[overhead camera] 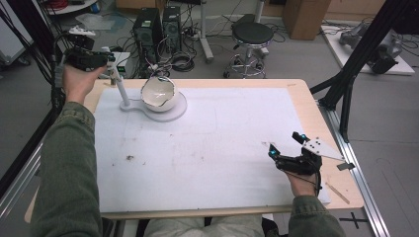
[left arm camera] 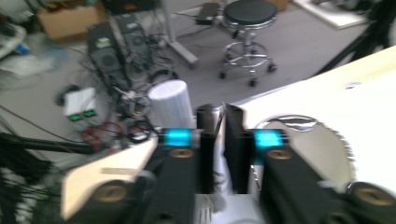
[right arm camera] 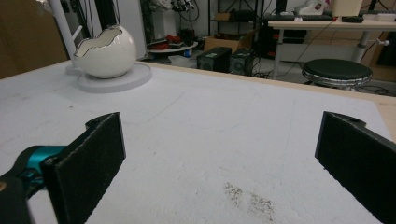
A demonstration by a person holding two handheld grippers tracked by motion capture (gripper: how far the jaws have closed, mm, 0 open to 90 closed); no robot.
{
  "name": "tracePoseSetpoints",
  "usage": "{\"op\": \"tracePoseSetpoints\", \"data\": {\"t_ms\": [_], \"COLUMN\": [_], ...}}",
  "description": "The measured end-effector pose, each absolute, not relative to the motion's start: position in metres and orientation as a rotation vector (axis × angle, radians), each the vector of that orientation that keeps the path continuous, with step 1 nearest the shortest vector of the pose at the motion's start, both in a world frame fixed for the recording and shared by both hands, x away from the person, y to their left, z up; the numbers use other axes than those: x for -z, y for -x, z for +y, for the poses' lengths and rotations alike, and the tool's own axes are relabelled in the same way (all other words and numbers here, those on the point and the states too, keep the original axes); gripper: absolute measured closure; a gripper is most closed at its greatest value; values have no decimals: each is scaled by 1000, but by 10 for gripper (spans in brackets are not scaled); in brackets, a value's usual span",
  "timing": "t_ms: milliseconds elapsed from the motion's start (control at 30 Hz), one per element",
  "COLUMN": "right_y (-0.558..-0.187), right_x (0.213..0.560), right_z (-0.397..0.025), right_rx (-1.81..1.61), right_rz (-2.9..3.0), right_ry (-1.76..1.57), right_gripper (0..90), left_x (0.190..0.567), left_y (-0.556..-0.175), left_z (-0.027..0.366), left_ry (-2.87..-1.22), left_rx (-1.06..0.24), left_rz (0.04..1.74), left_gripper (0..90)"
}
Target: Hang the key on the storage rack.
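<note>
A white bowl shaped like a cracked eggshell (overhead camera: 158, 94) sits on a round white base (overhead camera: 173, 112) at the table's far left, with a thin white post (overhead camera: 120, 86) rising beside it. My left gripper (overhead camera: 109, 60) hangs above the table's far left corner, just left of the post's top, its jaws shut. Its own blurred view has the jaws (left arm camera: 219, 112) pressed together, the post (left arm camera: 173, 108) behind them and the bowl (left arm camera: 303, 149) to the right. My right gripper (overhead camera: 285, 142) rests open near the table's right front, aimed across the table at the bowl (right arm camera: 105, 56).
A white sheet (overhead camera: 212, 148) covers most of the wooden table, with a dark smudge (right arm camera: 247, 198) just ahead of the right jaws. Beyond the far edge stand a black stool (overhead camera: 252, 34), computer towers (overhead camera: 158, 27) and tangled cables. Black frame legs (overhead camera: 356, 59) rise at the right.
</note>
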State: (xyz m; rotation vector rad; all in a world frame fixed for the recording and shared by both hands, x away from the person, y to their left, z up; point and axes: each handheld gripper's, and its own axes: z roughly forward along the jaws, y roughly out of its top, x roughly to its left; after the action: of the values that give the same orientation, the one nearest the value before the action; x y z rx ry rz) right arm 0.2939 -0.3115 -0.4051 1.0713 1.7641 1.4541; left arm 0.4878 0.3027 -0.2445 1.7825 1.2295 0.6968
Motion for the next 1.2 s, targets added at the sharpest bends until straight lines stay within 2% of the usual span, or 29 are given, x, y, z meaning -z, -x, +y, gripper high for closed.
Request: {"op": "tracePoseSetpoints", "data": {"t_ms": [100, 167, 267, 433, 467, 800, 1200], "right_y": [-297, -298, -300, -304, -304, -308, -309], "right_x": [406, 406, 406, 406, 406, 406, 406], "right_z": [-310, -307, -304, -302, -301, -300, -300], "right_rx": [-1451, -1452, -1450, -1447, -1449, -1453, -1452], "right_rz": [1772, 1780, 1791, 1794, 1796, 1796, 1793], "right_ry": [-1072, -1070, -1060, -1053, -1062, -1066, -1070], "right_gripper": [5, 5, 5, 5, 5, 5, 5], "left_x": [243, 242, 241, 238, 237, 228, 232], "left_y": [-485, -480, -473, -463, -461, -442, -415], "left_z": [305, 303, 299, 291, 290, 286, 273], "left_ry": [-1759, -1745, -1764, -1702, -1696, -1641, -1636], "left_rx": [-595, -623, -645, -706, -722, -807, -813], "left_rz": [1231, 1221, 1220, 1210, 1203, 1140, 1050], "left_gripper": [550, 497, 354, 43, 16, 16, 16]}}
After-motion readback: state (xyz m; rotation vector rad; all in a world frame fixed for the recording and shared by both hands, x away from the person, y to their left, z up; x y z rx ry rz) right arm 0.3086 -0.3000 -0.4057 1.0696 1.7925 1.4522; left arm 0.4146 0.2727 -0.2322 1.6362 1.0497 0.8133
